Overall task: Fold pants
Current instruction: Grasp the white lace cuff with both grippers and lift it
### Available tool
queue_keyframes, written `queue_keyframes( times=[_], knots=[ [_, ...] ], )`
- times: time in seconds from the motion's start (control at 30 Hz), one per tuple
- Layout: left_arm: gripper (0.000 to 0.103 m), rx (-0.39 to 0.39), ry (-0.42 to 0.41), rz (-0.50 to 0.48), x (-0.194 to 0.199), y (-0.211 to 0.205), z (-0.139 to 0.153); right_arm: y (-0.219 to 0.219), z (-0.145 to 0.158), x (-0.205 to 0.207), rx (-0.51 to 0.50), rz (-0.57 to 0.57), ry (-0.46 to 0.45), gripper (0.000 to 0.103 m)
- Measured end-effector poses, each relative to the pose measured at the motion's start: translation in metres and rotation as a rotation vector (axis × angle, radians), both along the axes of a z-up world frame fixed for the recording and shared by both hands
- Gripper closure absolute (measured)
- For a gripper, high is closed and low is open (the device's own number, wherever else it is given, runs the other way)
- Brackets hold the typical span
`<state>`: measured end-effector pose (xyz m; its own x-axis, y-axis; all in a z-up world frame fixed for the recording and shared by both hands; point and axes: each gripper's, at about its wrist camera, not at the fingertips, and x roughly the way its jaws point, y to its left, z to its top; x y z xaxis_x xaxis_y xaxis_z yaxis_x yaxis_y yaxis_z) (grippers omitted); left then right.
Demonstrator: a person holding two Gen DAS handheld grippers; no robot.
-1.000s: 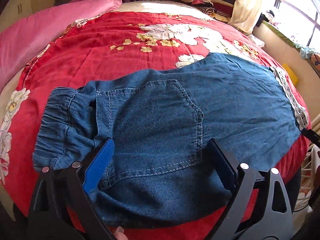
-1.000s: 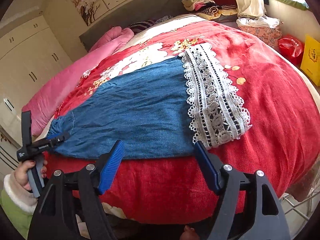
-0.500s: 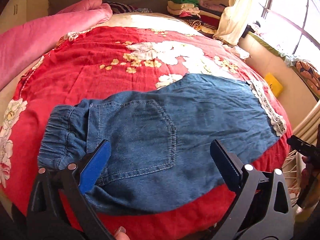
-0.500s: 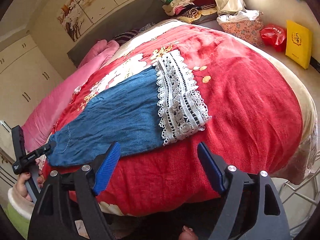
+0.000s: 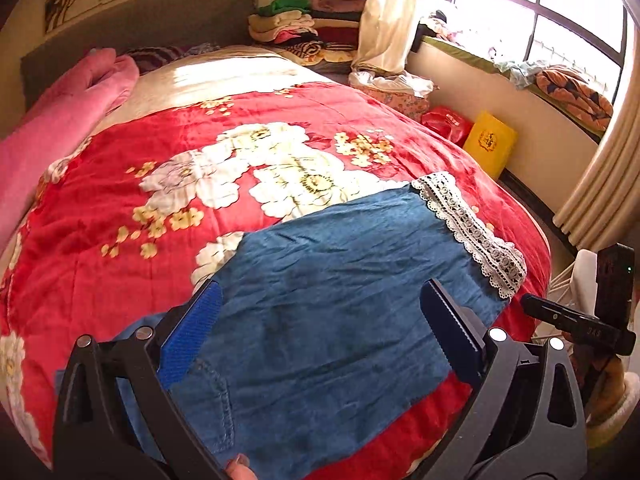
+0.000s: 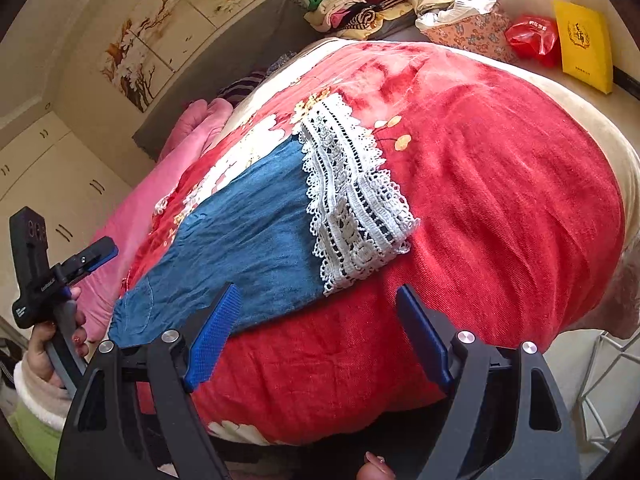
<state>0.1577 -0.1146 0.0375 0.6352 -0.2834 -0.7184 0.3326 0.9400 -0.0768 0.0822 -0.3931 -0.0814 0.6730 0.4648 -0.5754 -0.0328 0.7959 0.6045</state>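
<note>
Blue denim pants (image 5: 332, 292) with a white lace hem (image 5: 472, 232) lie flat along the near edge of a bed with a red floral blanket (image 5: 120, 208). My left gripper (image 5: 320, 332) is open and empty above the pants' middle. In the right wrist view the pants (image 6: 248, 248) and lace hem (image 6: 352, 200) lie ahead. My right gripper (image 6: 320, 336) is open and empty, held off the bed's edge near the hem. The left gripper also shows in the right wrist view (image 6: 96, 254), beyond the waistband end.
A pink quilt (image 5: 48, 132) lies along the bed's left side. Folded clothes (image 5: 304, 32) are stacked by the headboard. A red bag (image 6: 532, 38) and a yellow bag (image 6: 586, 44) stand on the floor beyond the bed. A white wire rack (image 6: 600, 380) stands by the bed's corner.
Both grippers have drawn back and turned right. The left view has shifted from the waistband and pocket toward the leg and lace hem. The pants have not moved.
</note>
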Motion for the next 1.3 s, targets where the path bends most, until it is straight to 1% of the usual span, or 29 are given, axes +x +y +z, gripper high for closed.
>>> queue_keyframes(
  times=[0.07,0.23,0.43,0.53,0.67,0.73,0.8,0.87,0.9,1.0,1.13,1.2,1.23,1.27,1.3],
  knots=[
    [0.010,0.012,0.010,-0.032,0.015,-0.014,-0.002,-0.001,-0.002,0.004,0.009,-0.006,0.003,0.024],
    [0.010,0.010,0.043,-0.106,0.050,-0.045,-0.011,-0.003,-0.008,0.015,0.029,-0.019,0.020,0.024],
    [0.010,0.047,0.078,-0.187,0.092,-0.081,-0.027,-0.003,-0.009,0.025,0.039,-0.021,0.015,0.023],
    [0.010,0.065,0.090,-0.217,0.110,-0.094,-0.036,0.000,-0.008,0.030,0.033,-0.021,0.006,0.025],
    [0.010,0.075,0.110,-0.280,0.130,-0.117,-0.047,0.003,-0.008,0.035,0.039,-0.023,-0.007,0.039],
    [0.010,0.081,0.125,-0.315,0.140,-0.129,-0.053,0.003,-0.010,0.037,0.042,-0.028,-0.007,0.043],
    [0.010,0.075,0.134,-0.348,0.148,-0.139,-0.059,0.001,-0.011,0.038,0.052,-0.032,-0.015,0.052],
    [0.010,0.072,0.164,-0.380,0.157,-0.150,-0.067,-0.002,-0.014,0.039,0.062,-0.040,-0.011,0.058],
    [0.010,0.056,0.183,-0.392,0.162,-0.154,-0.070,-0.004,-0.015,0.038,0.070,-0.040,-0.011,0.061],
    [0.010,0.014,0.210,-0.437,0.169,-0.166,-0.073,-0.007,-0.017,0.038,0.083,-0.040,-0.014,0.064],
    [0.010,0.015,0.248,-0.485,0.177,-0.183,-0.079,-0.006,-0.016,0.038,0.073,-0.040,-0.017,0.064],
    [0.017,0.011,0.270,-0.507,0.179,-0.188,-0.083,-0.005,-0.016,0.039,0.075,-0.039,-0.018,0.064],
    [0.028,0.008,0.281,-0.516,0.180,-0.190,-0.084,-0.005,-0.016,0.039,0.075,-0.040,-0.017,0.064],
    [0.044,-0.006,0.297,-0.524,0.180,-0.192,-0.086,-0.005,-0.015,0.040,0.079,-0.040,-0.016,0.064],
    [0.047,-0.020,0.314,-0.532,0.180,-0.193,-0.088,-0.004,-0.015,0.042,0.079,-0.037,-0.015,0.064]
  ],
)
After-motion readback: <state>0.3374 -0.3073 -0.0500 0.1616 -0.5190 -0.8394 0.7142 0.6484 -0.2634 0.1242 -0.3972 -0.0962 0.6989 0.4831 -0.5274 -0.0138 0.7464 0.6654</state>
